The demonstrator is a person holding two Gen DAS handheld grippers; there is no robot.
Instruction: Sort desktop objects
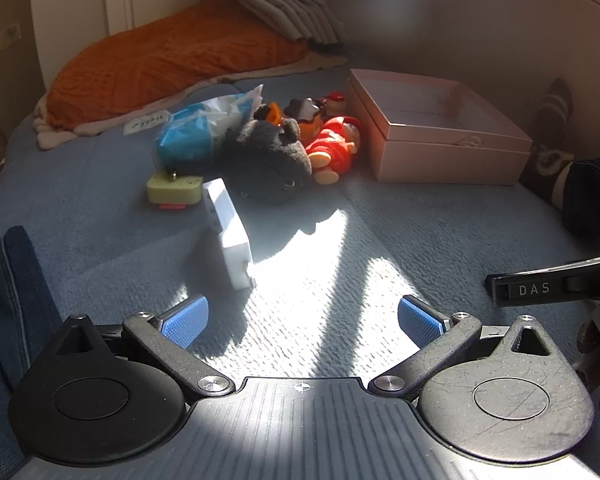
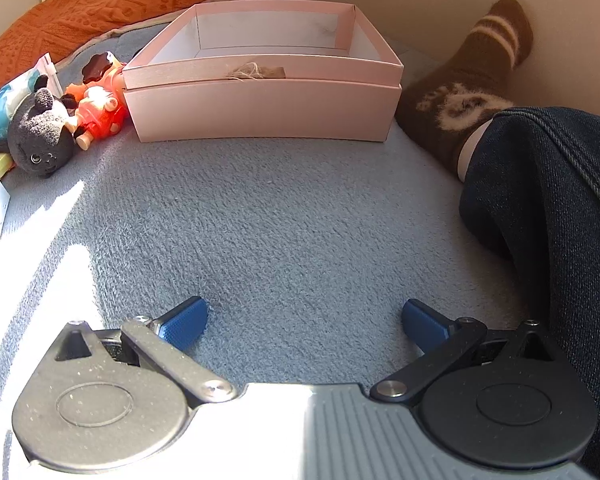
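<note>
Hovering low over the blue blanket [image 2: 284,216], the left gripper [image 1: 300,320] and right gripper [image 2: 306,322] both have jaws spread, holding nothing. Beyond lie a white box [image 1: 230,236], grey plush [image 1: 270,164], red doll [image 1: 334,146], then the open pink box [image 2: 260,108].

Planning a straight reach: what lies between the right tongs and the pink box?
Only bare blue fleece blanket, seen in the right wrist view, separates the open right tongs from the pink cardboard box.
</note>
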